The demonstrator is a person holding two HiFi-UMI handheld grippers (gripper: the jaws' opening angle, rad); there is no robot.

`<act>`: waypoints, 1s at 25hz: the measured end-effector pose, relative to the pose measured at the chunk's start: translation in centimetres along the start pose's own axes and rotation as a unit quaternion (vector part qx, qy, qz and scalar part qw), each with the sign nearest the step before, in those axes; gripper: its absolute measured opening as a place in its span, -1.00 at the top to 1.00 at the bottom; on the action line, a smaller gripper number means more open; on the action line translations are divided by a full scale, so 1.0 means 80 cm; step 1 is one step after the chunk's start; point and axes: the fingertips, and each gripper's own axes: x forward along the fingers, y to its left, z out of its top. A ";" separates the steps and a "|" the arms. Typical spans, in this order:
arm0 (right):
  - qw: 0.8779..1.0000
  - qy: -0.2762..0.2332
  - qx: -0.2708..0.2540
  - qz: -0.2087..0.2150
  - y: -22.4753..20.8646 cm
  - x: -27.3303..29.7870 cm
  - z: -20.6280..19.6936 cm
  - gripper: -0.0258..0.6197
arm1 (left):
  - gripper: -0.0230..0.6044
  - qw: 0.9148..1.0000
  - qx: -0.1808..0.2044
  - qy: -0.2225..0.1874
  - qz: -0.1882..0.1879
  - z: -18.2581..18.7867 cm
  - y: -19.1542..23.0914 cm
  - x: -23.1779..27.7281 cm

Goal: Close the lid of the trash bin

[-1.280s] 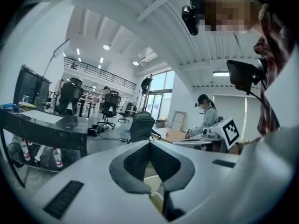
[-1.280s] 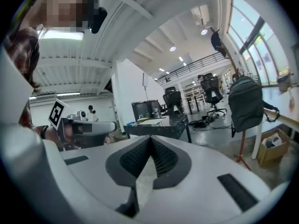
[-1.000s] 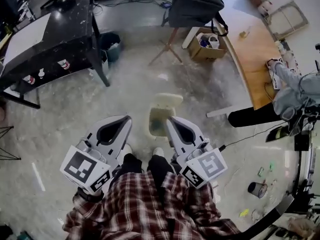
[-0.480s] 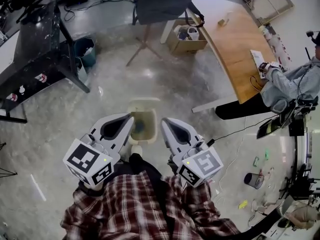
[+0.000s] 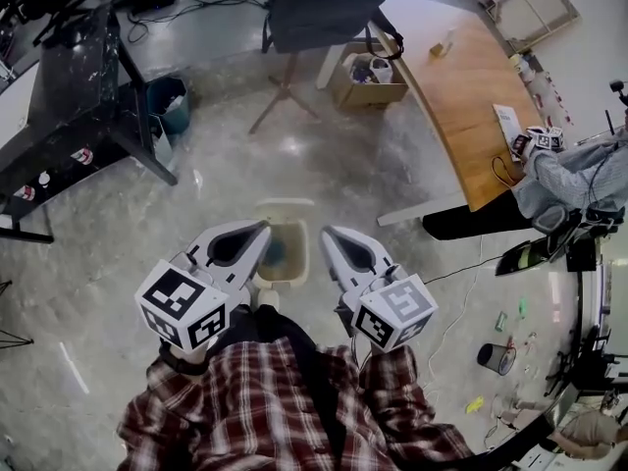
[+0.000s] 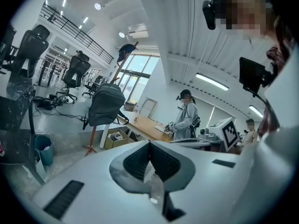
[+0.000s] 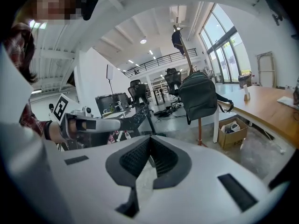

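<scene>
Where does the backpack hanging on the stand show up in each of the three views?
Head view: the backpack is at the top edge, near centre.
Left gripper view: left of centre, above the jaws.
Right gripper view: right of centre, above the jaws.
Shared landmark: the open cardboard box on the floor beside it.

Bright, even indoor light. Daylight through tall windows [image 7: 224, 55], strip lamps [image 6: 212, 80] overhead. Pale glare on polished floor [image 5: 294, 145]. Shadows soft and faint. Strong fisheye bending and black rounded corners in both gripper views. Nearest foreground slightly soft.
</scene>
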 end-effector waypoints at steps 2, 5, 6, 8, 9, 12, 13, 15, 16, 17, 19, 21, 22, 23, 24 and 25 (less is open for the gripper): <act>1.000 0.019 -0.004 0.008 -0.006 0.014 -0.007 0.88 | 0.89 1.000 0.004 0.017 0.006 -0.012 0.017 0.006; 0.998 0.050 -0.022 0.018 -0.026 0.038 -0.020 0.88 | 0.90 0.999 0.003 0.048 0.008 -0.040 0.042 0.024; 0.998 0.061 -0.028 0.020 -0.034 0.048 -0.026 0.88 | 0.89 0.998 0.002 0.058 0.009 -0.049 0.050 0.030; 0.995 0.084 -0.041 0.026 -0.052 0.072 -0.041 0.88 | 0.90 0.997 0.001 0.074 0.012 -0.068 0.070 0.042; 0.994 0.094 -0.046 0.030 -0.061 0.087 -0.050 0.88 | 0.90 0.997 0.000 0.080 0.014 -0.077 0.081 0.048; 0.990 0.121 -0.058 0.039 -0.089 0.124 -0.082 0.88 | 0.89 0.995 -0.016 0.097 0.019 -0.111 0.108 0.070; 0.989 0.132 -0.058 0.042 -0.099 0.134 -0.094 0.88 | 0.89 0.994 -0.024 0.102 0.020 -0.123 0.114 0.078; 0.984 0.159 -0.061 0.055 -0.113 0.154 -0.119 0.88 | 0.89 0.993 -0.035 0.110 0.021 -0.145 0.129 0.091; 0.980 0.175 -0.067 0.064 -0.119 0.164 -0.131 0.88 | 0.89 0.992 -0.037 0.115 0.022 -0.155 0.137 0.097; 0.976 0.189 -0.075 0.072 -0.125 0.176 -0.143 0.88 | 0.89 0.992 -0.038 0.120 0.023 -0.166 0.144 0.104; 0.971 0.207 -0.091 0.082 -0.141 0.198 -0.163 0.88 | 0.89 0.991 -0.047 0.126 0.020 -0.187 0.157 0.119; 0.966 0.225 -0.096 0.087 -0.158 0.216 -0.188 0.87 | 0.89 0.989 -0.064 0.129 0.018 -0.212 0.165 0.132; 0.963 0.235 -0.096 0.090 -0.164 0.223 -0.202 0.87 | 0.89 0.988 -0.073 0.132 0.017 -0.226 0.169 0.136; 0.960 0.246 -0.096 0.095 -0.170 0.230 -0.217 0.87 | 0.90 0.987 -0.082 0.136 0.018 -0.240 0.173 0.139; 0.956 0.258 -0.099 0.100 -0.175 0.237 -0.231 0.86 | 0.90 0.986 -0.089 0.139 0.019 -0.252 0.177 0.143; 0.951 0.270 -0.103 0.107 -0.180 0.243 -0.243 0.81 | 0.89 0.985 -0.095 0.141 0.020 -0.262 0.180 0.148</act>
